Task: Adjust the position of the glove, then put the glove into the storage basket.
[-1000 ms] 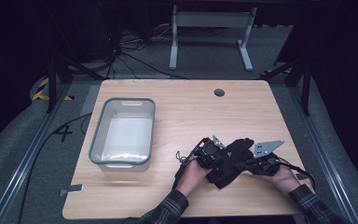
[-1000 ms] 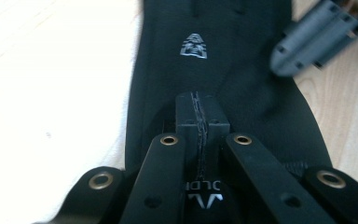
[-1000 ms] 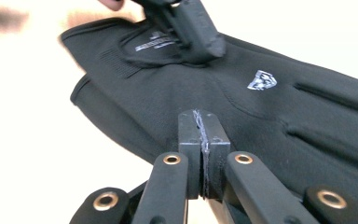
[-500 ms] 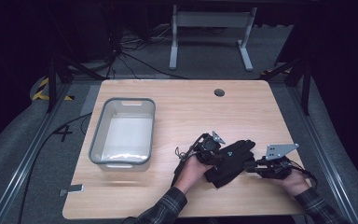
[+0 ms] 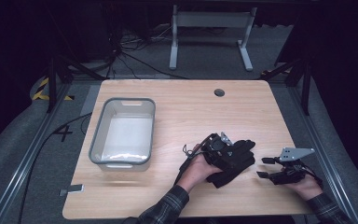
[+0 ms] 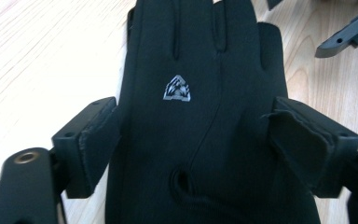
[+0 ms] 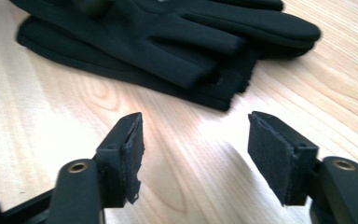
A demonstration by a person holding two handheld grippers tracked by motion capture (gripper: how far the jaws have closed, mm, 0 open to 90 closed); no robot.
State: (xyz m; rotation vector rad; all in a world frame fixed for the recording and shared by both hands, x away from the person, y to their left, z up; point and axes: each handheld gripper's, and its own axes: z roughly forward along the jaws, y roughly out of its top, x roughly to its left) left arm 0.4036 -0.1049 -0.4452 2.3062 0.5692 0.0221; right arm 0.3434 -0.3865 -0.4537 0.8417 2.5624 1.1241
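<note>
— Where's the black glove (image 6: 200,121)?
— Flat on the counter (image 5: 186,107), near its front edge, between the left gripper's (image 6: 196,144) spread jaws — close squarely on its sides. Right gripper (image 7: 196,158) gapes empty, just beside.

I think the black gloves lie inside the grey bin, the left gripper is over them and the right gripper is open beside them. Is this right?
One thing is wrong: the black gloves lie on the wooden table, not inside the grey bin, as the high view shows. The left gripper is over them, and the right gripper is open beside them.
</note>
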